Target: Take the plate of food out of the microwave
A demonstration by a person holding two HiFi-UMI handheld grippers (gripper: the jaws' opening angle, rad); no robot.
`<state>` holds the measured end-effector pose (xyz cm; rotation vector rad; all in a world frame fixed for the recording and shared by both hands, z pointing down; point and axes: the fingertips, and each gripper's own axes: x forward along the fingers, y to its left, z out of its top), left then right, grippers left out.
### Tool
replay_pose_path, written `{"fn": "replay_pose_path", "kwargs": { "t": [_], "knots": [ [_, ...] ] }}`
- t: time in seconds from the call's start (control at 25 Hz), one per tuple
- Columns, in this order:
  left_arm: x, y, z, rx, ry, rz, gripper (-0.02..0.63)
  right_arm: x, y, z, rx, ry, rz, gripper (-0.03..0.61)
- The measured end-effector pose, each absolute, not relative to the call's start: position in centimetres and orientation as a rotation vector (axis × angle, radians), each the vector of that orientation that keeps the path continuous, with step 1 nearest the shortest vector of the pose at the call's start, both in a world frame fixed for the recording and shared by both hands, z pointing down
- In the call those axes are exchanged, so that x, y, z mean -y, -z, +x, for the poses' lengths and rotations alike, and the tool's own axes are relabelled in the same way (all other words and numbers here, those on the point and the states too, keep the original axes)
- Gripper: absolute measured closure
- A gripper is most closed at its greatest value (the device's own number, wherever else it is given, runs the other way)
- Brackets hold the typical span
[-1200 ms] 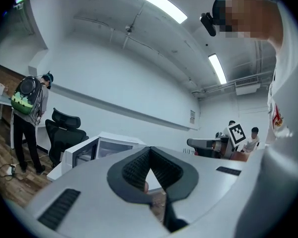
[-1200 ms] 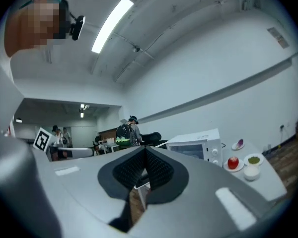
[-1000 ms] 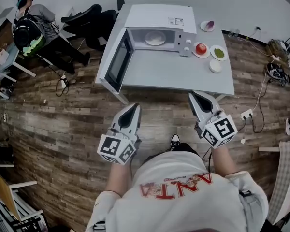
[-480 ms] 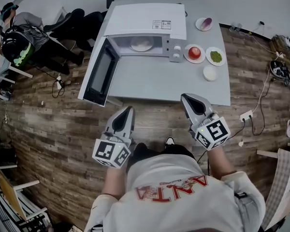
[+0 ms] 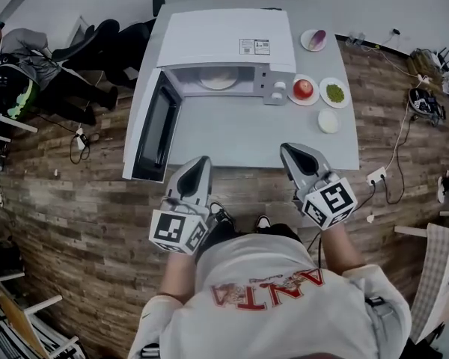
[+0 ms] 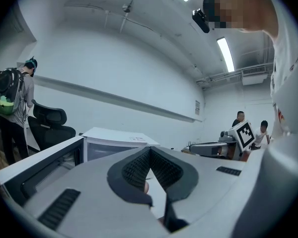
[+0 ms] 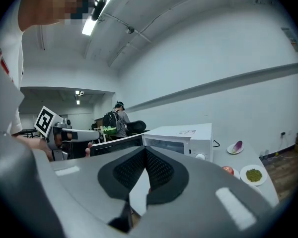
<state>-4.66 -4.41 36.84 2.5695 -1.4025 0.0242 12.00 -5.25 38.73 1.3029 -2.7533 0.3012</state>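
White microwave (image 5: 224, 43) sits closer now; we've stepped in. Left gripper (image 5: 197, 167) and right gripper (image 5: 293, 154) are before it, fingers (image 7: 130, 170) clenched, empty. Plate (image 5: 218, 81) still inside, so we reach next.

Microwave (image 5: 224, 47): rear of table (image 5: 232, 137); door (image 5: 153, 129) out left.
Plate (image 5: 218, 81): inside microwave.
Dishes (image 5: 304, 90): right of microwave.
My left gripper (image 5: 200, 161), right gripper (image 5: 287, 149): over table's near edge.

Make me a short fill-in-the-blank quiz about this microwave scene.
The microwave has its door standing ___.
The plate sits ___ the microwave.
The red fruit lies on the microwave's ___ side.
The left gripper and right gripper are both ___ and empty.
Missing words: open, inside, right, shut.
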Motion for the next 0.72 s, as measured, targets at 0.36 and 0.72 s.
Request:
{"fn": "replay_pose_path", "kwargs": {
  "t": [0.36,0.72],
  "knots": [
    [9.3,-37.9,-9.1,1.313,0.002,2.583,0.606,9.5,-38.5,6.5,2.708,-0.406,1.426,0.578],
    [11.1,-39.7,-8.8,1.283,-0.027,2.534,0.606,13.4,-41.1,7.1,2.696,-0.697,1.506,0.578]
  ]
}}
